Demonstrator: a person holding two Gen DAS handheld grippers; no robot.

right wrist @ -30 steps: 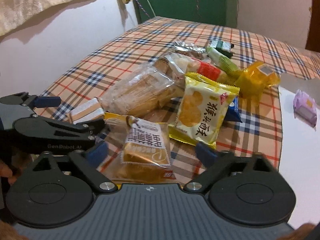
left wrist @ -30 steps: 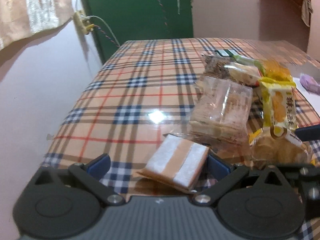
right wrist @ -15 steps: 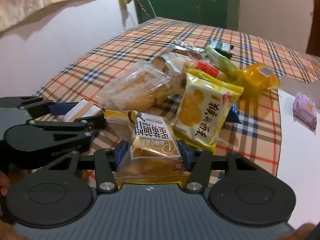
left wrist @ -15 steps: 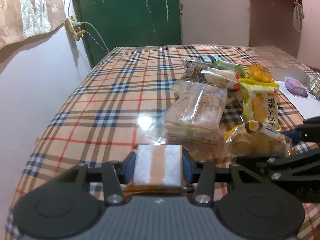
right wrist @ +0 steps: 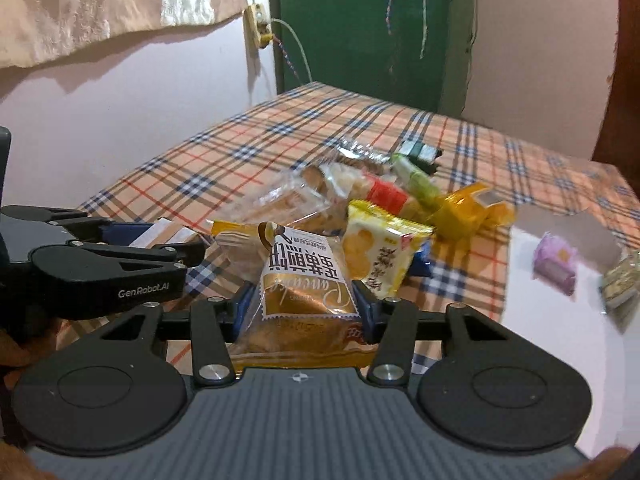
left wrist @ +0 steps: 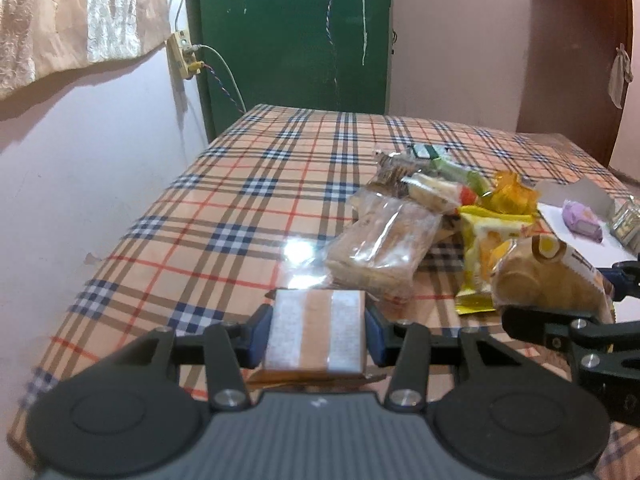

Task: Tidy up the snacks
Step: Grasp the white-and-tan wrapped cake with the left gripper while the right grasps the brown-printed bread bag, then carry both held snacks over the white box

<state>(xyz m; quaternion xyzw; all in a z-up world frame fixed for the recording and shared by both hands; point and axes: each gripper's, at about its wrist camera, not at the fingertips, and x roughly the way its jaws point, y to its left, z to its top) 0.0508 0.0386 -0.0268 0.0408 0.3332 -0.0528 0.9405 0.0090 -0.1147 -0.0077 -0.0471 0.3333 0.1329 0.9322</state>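
My left gripper is shut on a flat white-and-tan wafer pack and holds it lifted above the plaid table. My right gripper is shut on a gold pancake snack packet, also lifted; that packet shows at the right of the left wrist view. A pile of snacks lies on the table: a clear bag of biscuits, a yellow cracker packet, an orange wrapper and a green pack.
A white tray at the right holds a purple candy and a greenish packet. The left gripper shows at the left of the right wrist view. A pink wall with a socket and a green door stand behind.
Both grippers closed on their packs, the left on the wafer pack and the right on the pancake packet, and then lifted them up off the table.
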